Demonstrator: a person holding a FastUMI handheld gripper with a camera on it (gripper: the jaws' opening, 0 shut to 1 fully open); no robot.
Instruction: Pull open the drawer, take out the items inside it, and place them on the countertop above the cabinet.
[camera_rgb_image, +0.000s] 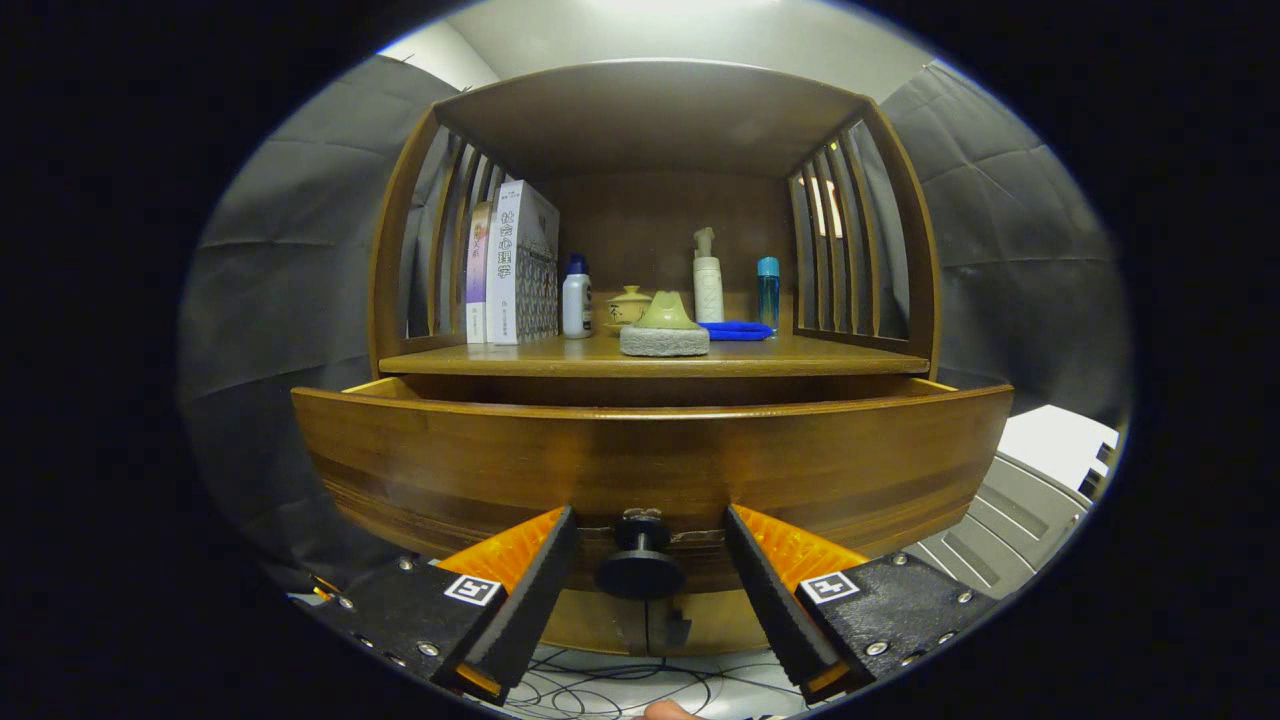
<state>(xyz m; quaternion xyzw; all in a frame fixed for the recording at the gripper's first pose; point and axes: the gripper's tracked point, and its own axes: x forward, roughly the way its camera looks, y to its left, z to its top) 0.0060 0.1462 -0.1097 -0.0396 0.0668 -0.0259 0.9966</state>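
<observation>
Gripper view, tongs (648, 525) level, spread either side of drawer (650, 465) knob (640, 560), not touching, drawer pulled out.

glossy wood drawer (650, 465), matt knob (640, 560)

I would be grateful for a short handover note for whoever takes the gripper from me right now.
Gripper: open, fingers on either side of the drawer knob, not touching it.
Drawer: pulled partly out below the countertop; its inside is hidden behind the drawer front, so the contents cannot be told.
Countertop: already holds books, bottles, a small lidded pot, a green piece on a grey block and a blue cloth.
Done: drawer opened, at least partly.
Left: lift the items out and place them on the countertop.
</observation>
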